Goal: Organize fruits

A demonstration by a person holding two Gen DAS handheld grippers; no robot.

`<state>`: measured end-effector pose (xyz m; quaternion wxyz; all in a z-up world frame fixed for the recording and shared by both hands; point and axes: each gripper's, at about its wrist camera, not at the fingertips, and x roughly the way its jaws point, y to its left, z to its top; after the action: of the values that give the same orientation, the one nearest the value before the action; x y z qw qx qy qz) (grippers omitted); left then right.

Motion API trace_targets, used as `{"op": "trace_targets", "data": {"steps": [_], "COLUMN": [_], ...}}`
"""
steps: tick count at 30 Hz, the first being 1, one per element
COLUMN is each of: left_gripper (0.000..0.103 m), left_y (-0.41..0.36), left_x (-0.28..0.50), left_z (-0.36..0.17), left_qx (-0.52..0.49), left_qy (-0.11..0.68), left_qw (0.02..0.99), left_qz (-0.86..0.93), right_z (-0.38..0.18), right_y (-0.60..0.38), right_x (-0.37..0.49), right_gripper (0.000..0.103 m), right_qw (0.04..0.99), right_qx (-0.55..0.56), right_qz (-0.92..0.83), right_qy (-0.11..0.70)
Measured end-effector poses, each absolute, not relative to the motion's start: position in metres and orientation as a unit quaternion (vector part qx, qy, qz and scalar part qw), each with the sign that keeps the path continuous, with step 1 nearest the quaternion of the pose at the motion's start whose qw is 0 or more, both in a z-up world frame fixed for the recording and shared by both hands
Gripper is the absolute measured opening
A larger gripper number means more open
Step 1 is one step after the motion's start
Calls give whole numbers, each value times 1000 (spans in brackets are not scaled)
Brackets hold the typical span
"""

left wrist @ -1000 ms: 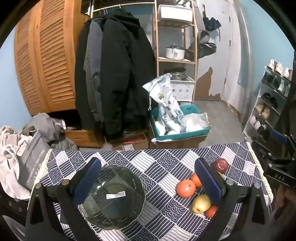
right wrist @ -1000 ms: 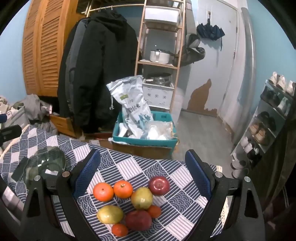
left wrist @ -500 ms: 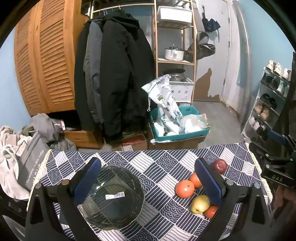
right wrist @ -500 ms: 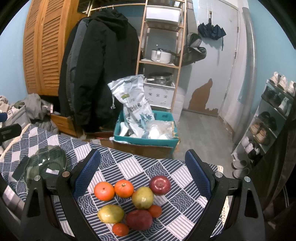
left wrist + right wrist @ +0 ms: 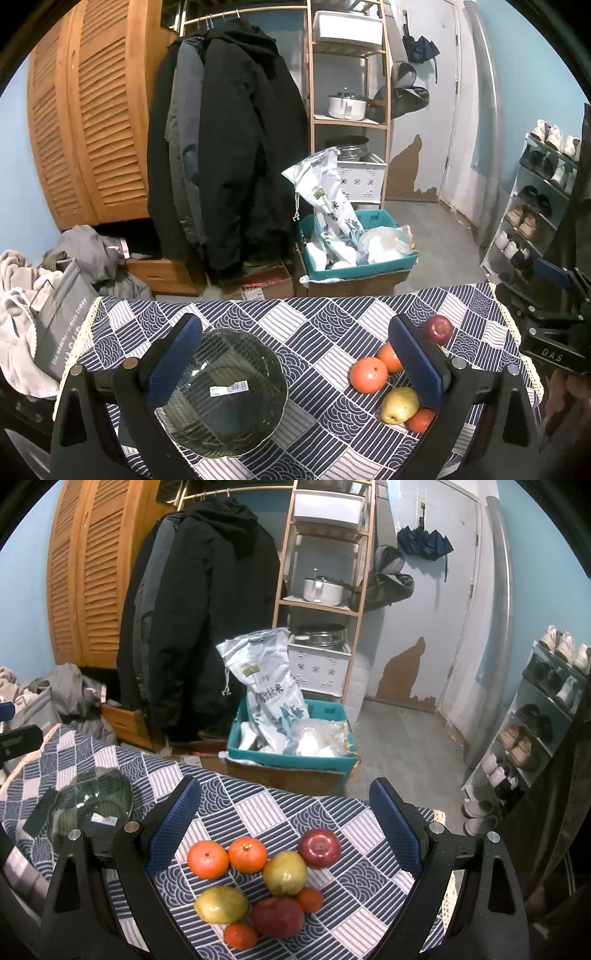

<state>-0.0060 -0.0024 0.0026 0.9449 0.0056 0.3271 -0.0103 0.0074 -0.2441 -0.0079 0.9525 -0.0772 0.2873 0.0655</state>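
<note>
A pile of fruit lies on the patterned tablecloth (image 5: 258,812): two oranges (image 5: 208,859), a red apple (image 5: 319,848), a yellow-green pear (image 5: 285,873), a mango (image 5: 220,904), a dark red apple (image 5: 278,916) and small tangerines (image 5: 240,936). My right gripper (image 5: 284,827) is open and empty, hovering over the pile. A clear glass bowl (image 5: 221,391) sits at the left, under my left gripper (image 5: 293,363), which is open and empty. The fruit also shows in the left wrist view (image 5: 368,374), at the right.
The table's far edge drops to the floor, where a teal crate (image 5: 291,757) with bags stands. Coats (image 5: 192,627) hang on a rack behind, beside a wooden shelf (image 5: 325,602). A shoe rack (image 5: 535,720) stands at the right. A grey bag (image 5: 62,317) leans at the table's left.
Both views have shifted slightly; the right gripper has edged a little back from the fruit. Both grippers stay open and empty.
</note>
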Motion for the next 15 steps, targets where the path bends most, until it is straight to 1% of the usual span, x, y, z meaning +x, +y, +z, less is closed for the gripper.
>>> {"op": "trace_targets", "data": {"steps": [15], "left_gripper": [102], "left_y": [-2], "left_x": [-6], "left_z": [2], "left_qx": [5], "left_qy": [327], "left_qw": [945], "left_qz": [-11], "right_z": [-13], "right_y": [-237], "right_x": [4], "right_gripper": [91], "right_qw": [952], "right_qx": [-77], "right_qz": [69], "right_qy": [289]}}
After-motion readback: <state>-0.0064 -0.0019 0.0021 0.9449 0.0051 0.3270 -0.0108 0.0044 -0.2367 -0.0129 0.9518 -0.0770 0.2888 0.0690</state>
